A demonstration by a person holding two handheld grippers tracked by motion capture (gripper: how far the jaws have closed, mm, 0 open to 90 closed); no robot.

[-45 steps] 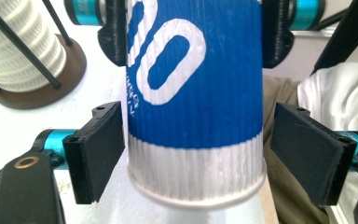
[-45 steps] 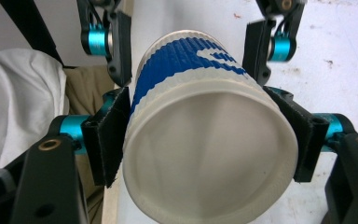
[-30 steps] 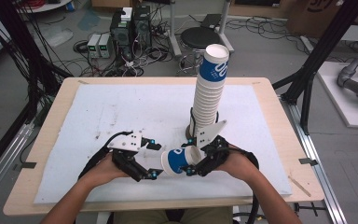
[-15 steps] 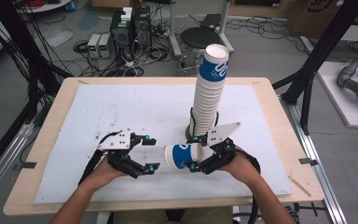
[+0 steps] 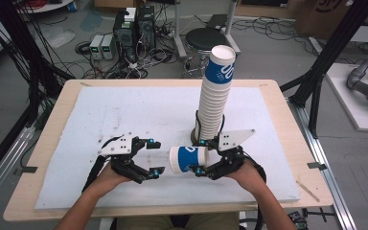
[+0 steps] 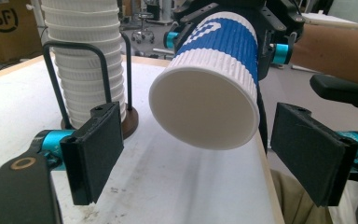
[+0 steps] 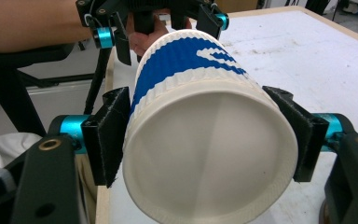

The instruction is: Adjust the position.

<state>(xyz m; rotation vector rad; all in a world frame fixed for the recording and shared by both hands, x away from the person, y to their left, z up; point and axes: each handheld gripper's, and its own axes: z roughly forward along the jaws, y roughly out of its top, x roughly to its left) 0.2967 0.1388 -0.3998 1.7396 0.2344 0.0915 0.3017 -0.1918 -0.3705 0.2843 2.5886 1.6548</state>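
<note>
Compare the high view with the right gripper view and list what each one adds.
High view: the tall stack of cups in its wire holder on the white mat, and the floor's clutter behind the table.
Right gripper view: the right gripper with its pads pressed on the cup's ribbed sides, seen close, and the cup's closed bottom.
Both: the blue and white cup held on its side, and the left gripper open, apart from it.

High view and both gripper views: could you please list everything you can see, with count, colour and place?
paper cup: one, white with blue band, lying sideways between the two grippers
cup stack: one, white, top cup blue-banded, upright in a holder behind the right gripper
holder: one, dark wire on brown base, around the stack
table: one, wooden, white mat on top
stool: one, black, behind table
left gripper: black, open, beside the cup
right gripper: black, shut on the cup
</note>
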